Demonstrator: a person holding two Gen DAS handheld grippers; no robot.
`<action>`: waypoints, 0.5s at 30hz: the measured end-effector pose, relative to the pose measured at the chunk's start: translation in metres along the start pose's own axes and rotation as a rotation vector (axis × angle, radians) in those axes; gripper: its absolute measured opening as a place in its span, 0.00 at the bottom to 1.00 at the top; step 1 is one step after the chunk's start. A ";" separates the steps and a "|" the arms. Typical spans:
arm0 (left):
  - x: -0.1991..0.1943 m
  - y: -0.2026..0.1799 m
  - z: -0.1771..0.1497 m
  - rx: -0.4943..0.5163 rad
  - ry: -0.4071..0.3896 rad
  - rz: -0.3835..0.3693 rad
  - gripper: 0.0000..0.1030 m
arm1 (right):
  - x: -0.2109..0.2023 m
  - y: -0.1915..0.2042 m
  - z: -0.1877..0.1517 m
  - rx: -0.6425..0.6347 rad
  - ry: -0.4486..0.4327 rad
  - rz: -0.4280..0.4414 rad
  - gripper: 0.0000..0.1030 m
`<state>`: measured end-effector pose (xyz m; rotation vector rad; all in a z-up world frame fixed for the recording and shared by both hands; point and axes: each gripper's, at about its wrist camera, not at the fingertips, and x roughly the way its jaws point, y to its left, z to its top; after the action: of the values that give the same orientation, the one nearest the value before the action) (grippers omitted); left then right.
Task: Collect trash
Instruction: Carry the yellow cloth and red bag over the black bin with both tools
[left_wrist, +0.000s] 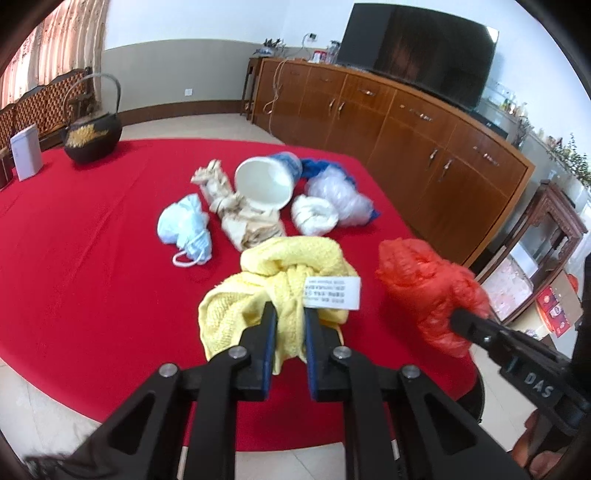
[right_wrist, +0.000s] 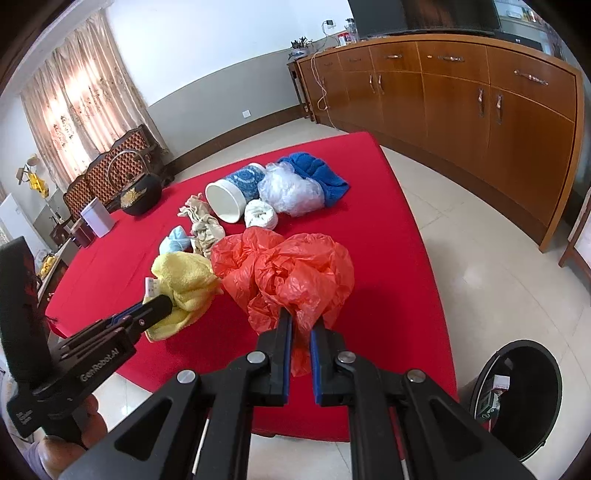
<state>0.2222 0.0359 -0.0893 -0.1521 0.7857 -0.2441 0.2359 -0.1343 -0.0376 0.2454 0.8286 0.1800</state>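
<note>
- Two tools hold material at the near edge of the red-covered counter (left_wrist: 92, 258).
- Left tool (left_wrist: 289, 314): jaws nearly closed, pads pressing a fold of the yellow towel (left_wrist: 295, 258), which carries a white printed label (left_wrist: 332, 293).
- Right tool (right_wrist: 301, 325): jaws nearly closed, clamping the gathered part of the orange plastic bag (right_wrist: 295, 269), just beside the towel.
- Trash lies farther back on the counter: a light blue face mask (left_wrist: 186, 227), crumpled beige paper (left_wrist: 240, 210), a tipped white-and-blue cup (left_wrist: 264, 182), a white wad (left_wrist: 314, 214), a clear plastic bag (left_wrist: 343, 195) and a blue cloth (right_wrist: 317, 173).
- Black bin (right_wrist: 517, 398): on the floor, right of the counter.
- Black kettle (left_wrist: 92, 134): at the counter's far left.
</note>
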 end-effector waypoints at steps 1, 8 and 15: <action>-0.003 -0.003 0.001 0.008 -0.005 -0.005 0.15 | -0.003 0.000 0.000 -0.001 -0.005 -0.002 0.09; -0.023 -0.042 0.006 0.079 -0.030 -0.062 0.15 | -0.039 -0.015 -0.001 0.029 -0.054 -0.033 0.09; -0.024 -0.093 -0.003 0.148 -0.012 -0.134 0.15 | -0.090 -0.060 -0.020 0.093 -0.099 -0.121 0.09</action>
<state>0.1886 -0.0472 -0.0539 -0.0662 0.7433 -0.4261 0.1649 -0.2114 -0.0039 0.2886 0.7518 0.0161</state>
